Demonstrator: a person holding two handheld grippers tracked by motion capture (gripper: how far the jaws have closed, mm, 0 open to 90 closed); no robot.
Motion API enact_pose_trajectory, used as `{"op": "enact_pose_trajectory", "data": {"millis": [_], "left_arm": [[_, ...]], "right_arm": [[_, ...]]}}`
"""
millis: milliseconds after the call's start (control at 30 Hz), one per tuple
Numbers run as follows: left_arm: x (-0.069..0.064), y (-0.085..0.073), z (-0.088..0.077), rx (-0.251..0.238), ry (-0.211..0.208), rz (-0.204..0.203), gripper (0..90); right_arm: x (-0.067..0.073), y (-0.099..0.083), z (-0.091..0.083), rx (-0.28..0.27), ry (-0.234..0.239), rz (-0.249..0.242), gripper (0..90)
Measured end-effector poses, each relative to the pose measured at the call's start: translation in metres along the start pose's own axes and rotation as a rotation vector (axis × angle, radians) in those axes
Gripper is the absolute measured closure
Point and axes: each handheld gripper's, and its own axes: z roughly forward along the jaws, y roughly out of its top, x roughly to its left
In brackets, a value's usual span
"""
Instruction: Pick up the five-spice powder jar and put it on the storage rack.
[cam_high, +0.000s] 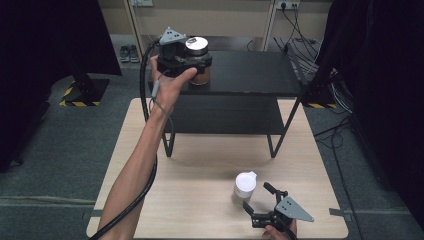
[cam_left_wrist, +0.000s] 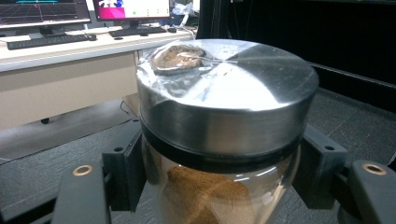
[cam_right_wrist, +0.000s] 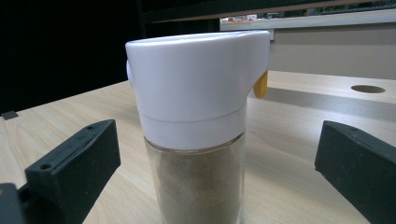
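Observation:
A glass jar (cam_high: 199, 75) with a shiny metal lid (cam_high: 196, 45) and brown powder inside is at the left end of the black shelf's top board (cam_high: 250, 72). My left gripper (cam_high: 199, 64) is shut on it just below the lid; the pads (cam_left_wrist: 125, 164) press both sides of the jar (cam_left_wrist: 219, 186). Whether the jar rests on the board I cannot tell. On the wooden table (cam_high: 200, 170) near the front stands a glass shaker (cam_high: 244, 188) with a white cap. It stands between the jaws of my open right gripper (cam_high: 256, 196), untouched. The shaker (cam_right_wrist: 198, 140) holds brownish powder.
The black two-level shelf stands on thin legs (cam_high: 276, 145) at the back half of the table. Cables (cam_high: 335, 95) run over the floor at the right. A desk with a keyboard (cam_left_wrist: 46, 41) and monitors lies beyond the jar. Dark curtains flank both sides.

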Motion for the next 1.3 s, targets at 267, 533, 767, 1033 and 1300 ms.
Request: {"op": "enact_pose_trajectory", "data": {"millis": [267, 533, 767, 1033, 1300], "left_arm": [[-0.006, -0.008, 0.003, -0.03, 0.017, 0.004, 29.0], [-0.006, -0.021, -0.001, -0.099, 0.026, -0.043, 5.8], [-0.008, -0.032, -0.011, -0.126, 0.025, -0.037, 0.1], [-0.013, -0.036, -0.023, -0.146, -0.002, -0.035, 0.1], [-0.019, -0.05, -0.037, -0.168, -0.014, -0.034, 0.1]], "right_arm": [[0.0, 0.0, 0.0, -0.001, 0.0, -0.002, 0.4], [-0.001, 0.0, 0.0, -0.002, 0.001, 0.002, 0.4], [-0.001, 0.0, 0.0, 0.0, 0.002, 0.0, 0.4], [0.0, 0.0, 0.001, -0.002, 0.001, 0.0, 0.4], [-0.001, 0.0, 0.001, -0.001, 0.002, 0.002, 0.4]]}}
